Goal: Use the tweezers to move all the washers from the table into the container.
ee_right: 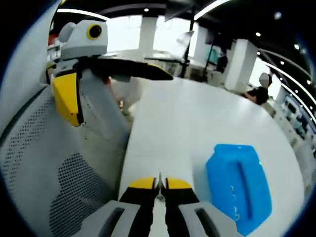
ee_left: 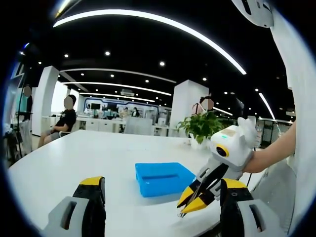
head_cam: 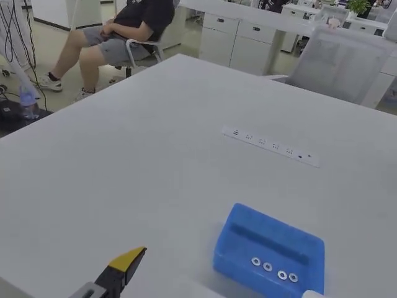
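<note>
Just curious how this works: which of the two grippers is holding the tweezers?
The right gripper: its jaws are shut on the thin tweezers, while the left gripper has its jaws wide apart, holding nothing.

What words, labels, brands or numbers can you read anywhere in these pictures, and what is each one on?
None can be read anywhere.
The power strip has small marks by its sockets, too small and blurred to read.
The blue container bears no visible label.
The right tool, shut on the tweezers, shows no lettering.
</note>
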{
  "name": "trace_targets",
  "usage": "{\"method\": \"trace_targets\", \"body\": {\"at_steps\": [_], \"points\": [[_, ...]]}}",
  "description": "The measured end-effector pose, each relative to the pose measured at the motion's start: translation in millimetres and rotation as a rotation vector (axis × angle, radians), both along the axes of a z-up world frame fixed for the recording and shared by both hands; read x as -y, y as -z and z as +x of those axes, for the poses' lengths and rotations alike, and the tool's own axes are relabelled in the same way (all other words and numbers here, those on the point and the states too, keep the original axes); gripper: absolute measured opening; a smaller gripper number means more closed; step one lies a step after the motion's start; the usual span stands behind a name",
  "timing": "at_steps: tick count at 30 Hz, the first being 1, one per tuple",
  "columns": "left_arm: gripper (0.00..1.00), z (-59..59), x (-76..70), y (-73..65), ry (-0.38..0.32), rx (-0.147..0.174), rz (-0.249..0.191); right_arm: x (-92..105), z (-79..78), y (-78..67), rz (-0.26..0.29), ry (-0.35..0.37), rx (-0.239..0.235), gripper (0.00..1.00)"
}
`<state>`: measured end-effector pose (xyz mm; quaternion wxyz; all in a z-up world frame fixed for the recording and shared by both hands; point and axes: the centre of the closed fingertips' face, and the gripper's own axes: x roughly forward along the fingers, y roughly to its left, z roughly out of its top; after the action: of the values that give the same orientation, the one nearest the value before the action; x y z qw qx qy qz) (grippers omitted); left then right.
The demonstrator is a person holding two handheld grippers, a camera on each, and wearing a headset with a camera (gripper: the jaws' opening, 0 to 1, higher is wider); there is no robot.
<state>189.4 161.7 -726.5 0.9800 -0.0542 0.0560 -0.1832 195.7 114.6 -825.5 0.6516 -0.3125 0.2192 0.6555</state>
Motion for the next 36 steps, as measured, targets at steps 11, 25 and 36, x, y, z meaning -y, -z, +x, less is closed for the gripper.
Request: {"method": "trace_targets", "body": {"at_steps": [11,25,36], "points": [[0.99,0.3,0.4,-0.1,0.0,-0.001,0.0,-8.2,23.2,-30.5,0.063,0.045,0.021,0.03],[0.96,0.4,0.5,0.7,0.005,-0.004,-0.004,-24.6,77.8,-78.5,0.215,0.168,0.004,0.03],[0.96,0.2,1.0,0.4,0.005,-0.007,-0.002,-25.0,116.0,-70.3,0.225,0.273,-0.039,0.03]]}}
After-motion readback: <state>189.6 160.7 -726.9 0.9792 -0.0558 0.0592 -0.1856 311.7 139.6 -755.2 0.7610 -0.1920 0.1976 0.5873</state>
